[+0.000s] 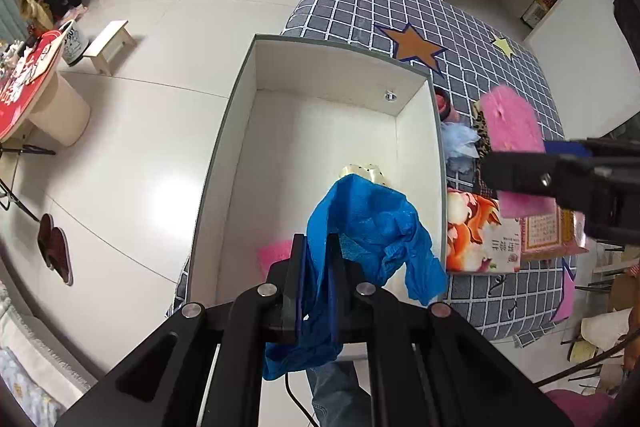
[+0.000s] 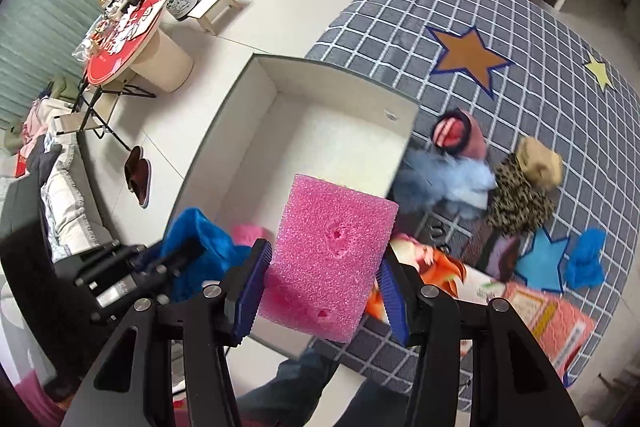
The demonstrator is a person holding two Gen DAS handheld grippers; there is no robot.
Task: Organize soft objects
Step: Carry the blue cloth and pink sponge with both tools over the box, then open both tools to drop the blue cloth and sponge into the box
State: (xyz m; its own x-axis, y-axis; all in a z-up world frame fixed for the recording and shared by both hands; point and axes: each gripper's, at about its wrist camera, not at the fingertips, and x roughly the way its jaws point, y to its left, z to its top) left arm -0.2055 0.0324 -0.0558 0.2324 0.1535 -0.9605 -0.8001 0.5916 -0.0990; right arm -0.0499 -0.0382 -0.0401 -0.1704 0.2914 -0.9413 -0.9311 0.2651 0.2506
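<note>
Left wrist view: my left hand-held gripper pinches a blue plastic glove above the white box; my right hand-held gripper clamps a pink foam block. Trailing glove may snag the rim.

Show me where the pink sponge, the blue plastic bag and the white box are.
pink sponge (image 2: 332,259), right wrist view, middle of its front face, between the right gripper's pads.
blue plastic bag (image 1: 368,223), left wrist view, bunched upper part above the left gripper.
white box (image 1: 320,75), left wrist view, inner far wall.
</note>
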